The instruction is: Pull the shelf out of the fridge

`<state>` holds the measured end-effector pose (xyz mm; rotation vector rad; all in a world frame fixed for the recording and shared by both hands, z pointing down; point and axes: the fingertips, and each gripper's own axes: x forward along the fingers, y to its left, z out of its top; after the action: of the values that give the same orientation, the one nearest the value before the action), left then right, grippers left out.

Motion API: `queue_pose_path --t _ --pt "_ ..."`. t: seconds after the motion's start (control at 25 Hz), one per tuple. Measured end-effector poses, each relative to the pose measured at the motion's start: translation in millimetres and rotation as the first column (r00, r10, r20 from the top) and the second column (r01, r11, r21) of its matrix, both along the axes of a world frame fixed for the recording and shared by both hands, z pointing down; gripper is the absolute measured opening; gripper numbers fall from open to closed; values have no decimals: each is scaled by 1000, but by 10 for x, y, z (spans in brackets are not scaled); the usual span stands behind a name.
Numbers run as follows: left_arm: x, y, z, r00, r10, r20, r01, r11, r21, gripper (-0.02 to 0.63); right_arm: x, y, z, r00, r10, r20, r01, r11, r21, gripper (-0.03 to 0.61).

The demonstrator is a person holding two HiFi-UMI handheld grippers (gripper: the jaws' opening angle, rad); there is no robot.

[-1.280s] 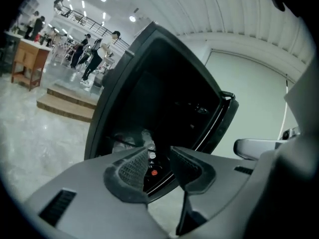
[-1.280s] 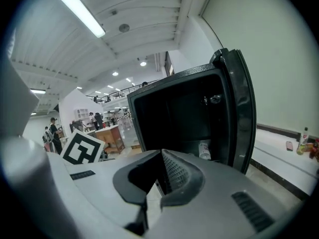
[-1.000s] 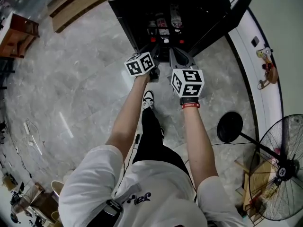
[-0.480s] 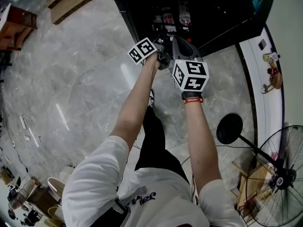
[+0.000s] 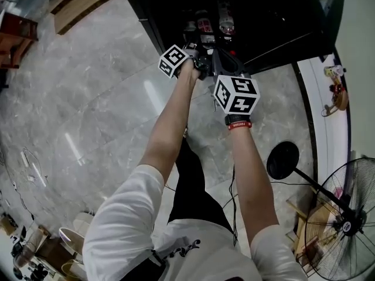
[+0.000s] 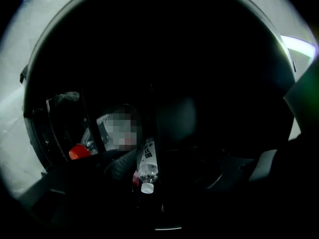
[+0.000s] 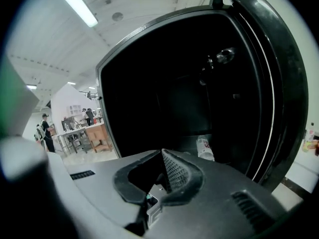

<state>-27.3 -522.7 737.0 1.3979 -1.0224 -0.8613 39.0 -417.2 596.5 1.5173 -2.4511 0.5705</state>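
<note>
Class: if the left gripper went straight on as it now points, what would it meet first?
Probably the white-capped bottle lying ahead in the fridge, though depth is unclear. The left gripper has just been opening its jaws, nothing between them.

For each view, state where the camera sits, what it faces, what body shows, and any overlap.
Head view: on the head, looking down at the fridge; arms, torso, left gripper, right gripper show.
Left gripper view: on it, facing bottles inside; jaws apart, just opening, empty.
Right gripper view: on it, facing the fridge; jaws together.
Shared: fridge.

Plastic bottles point(image 6: 147, 164) lie on the dark shelf point(image 7: 187, 142).
</note>
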Motion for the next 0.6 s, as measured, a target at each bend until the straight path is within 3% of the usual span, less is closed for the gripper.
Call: queue_pose_path --t 0.24,0.6 --pt "-24 -295 29 998 -37 -60 38 999 26 255 13 -142 153 1000 26 -3 -26 1000 -3 15" --pt "-21 -671 122 989 -113 -94 116 993 30 248 77 -257 377 999 28 -28 -29 999 -18 15"
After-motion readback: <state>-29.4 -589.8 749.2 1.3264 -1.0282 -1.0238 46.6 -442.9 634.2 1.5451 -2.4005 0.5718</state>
